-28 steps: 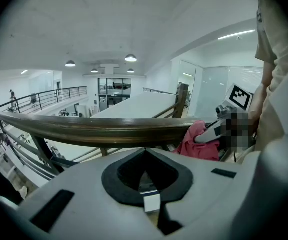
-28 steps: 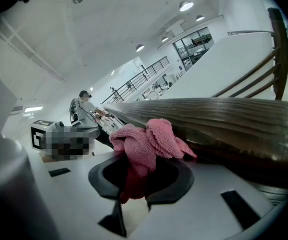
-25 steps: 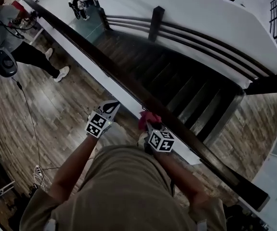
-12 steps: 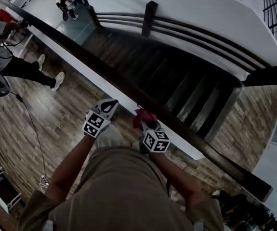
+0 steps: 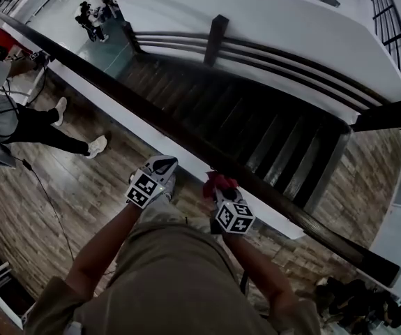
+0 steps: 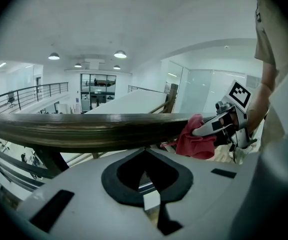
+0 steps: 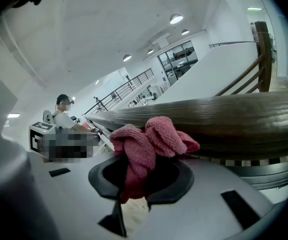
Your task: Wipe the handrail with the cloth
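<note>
We hold the right tongs [image 7: 136,170] clamped on the cloth [image 7: 151,136]. It is a pink terry rag bunched between the jaws, and its folds spill over the tips and press against the near side of the handrail [image 7: 244,116]. The handrail is a dark, rounded wooden bar. In the head view it runs on a slant from the upper left to the lower right, with the cloth lying against its near edge about halfway along. The left tongs [image 5: 162,163] are just to the left of the right ones, on our side of the handrail, with the jaws together and nothing between them. In the left gripper view their tips point at the handrail from just below it, and we cannot tell whether they touch it. That view also shows the right tongs off to the right, with the cloth up against the wood. Both tongs point forward and down, and our bare forearms reach out to them from a tan shirt. Beyond the handrail the dark stairs [image 5: 256,128] drop away, with a curved white wall [image 5: 256,19] on their far side and a dark post [image 5: 215,39] standing in front of it. On our side lies a plank floor [image 5: 67,187]. At the far left of it another person [image 5: 8,114] stands, well apart from us.
</note>
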Demonstrator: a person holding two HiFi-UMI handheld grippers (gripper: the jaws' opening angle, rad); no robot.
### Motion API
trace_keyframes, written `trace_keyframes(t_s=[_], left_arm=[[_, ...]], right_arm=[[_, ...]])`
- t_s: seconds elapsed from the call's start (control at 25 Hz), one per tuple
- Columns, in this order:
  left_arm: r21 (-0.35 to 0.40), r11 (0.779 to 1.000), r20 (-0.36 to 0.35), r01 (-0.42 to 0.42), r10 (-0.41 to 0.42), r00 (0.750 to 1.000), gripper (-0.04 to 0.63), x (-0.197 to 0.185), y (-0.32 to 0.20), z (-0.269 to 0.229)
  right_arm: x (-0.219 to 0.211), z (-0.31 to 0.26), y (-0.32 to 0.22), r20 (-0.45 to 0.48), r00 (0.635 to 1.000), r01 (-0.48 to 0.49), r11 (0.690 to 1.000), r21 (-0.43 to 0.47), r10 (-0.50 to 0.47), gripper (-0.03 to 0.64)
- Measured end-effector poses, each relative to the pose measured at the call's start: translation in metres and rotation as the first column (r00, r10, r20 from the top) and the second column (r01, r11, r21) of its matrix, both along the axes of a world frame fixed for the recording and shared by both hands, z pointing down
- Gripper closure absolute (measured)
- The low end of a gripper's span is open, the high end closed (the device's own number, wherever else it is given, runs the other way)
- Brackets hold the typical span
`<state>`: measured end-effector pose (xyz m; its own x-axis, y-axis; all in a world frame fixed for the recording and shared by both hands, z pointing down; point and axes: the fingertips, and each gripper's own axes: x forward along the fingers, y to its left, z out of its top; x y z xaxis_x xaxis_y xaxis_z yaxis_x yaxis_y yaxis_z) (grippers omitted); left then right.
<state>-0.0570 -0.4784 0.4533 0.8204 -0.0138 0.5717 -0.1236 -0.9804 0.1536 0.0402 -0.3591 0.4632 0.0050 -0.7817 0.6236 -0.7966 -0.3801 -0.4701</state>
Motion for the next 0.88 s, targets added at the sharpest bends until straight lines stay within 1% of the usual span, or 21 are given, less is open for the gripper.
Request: trace_keyframes(t_s=[0.24, 0.48, 0.6, 0.88], left_arm=[[0.0, 0.998, 0.013, -0.056, 0.056, 0.998, 0.578, -0.041, -0.04, 0.004], [0.015, 0.996, 0.038, -0.091, 0.09, 0.995, 0.578, -0.062, -0.08, 0.007], [0.024, 0.996, 0.039, -0.082, 0.081, 0.996, 0.578, -0.07, -0.094, 0.006], [0.021, 1.0, 0.025, -0.015, 0.015, 1.0, 0.578, -0.089, -0.114, 0.005]], right_arm=[[-0.036, 0.003, -0.052, -0.007, 0.999, -0.037, 0.999, 0.024, 0.037, 0.52], [-0.055, 0.003, -0.105, -0.014, 0.999, -0.034, 0.996, 0.079, 0.035, 0.52], [-0.067, 0.005, -0.129, -0.022, 1.0, -0.011, 0.996, 0.089, 0.013, 0.52], [-0.091, 0.004, -0.169, -0.055, 0.998, 0.019, 0.994, 0.11, -0.013, 0.52]])
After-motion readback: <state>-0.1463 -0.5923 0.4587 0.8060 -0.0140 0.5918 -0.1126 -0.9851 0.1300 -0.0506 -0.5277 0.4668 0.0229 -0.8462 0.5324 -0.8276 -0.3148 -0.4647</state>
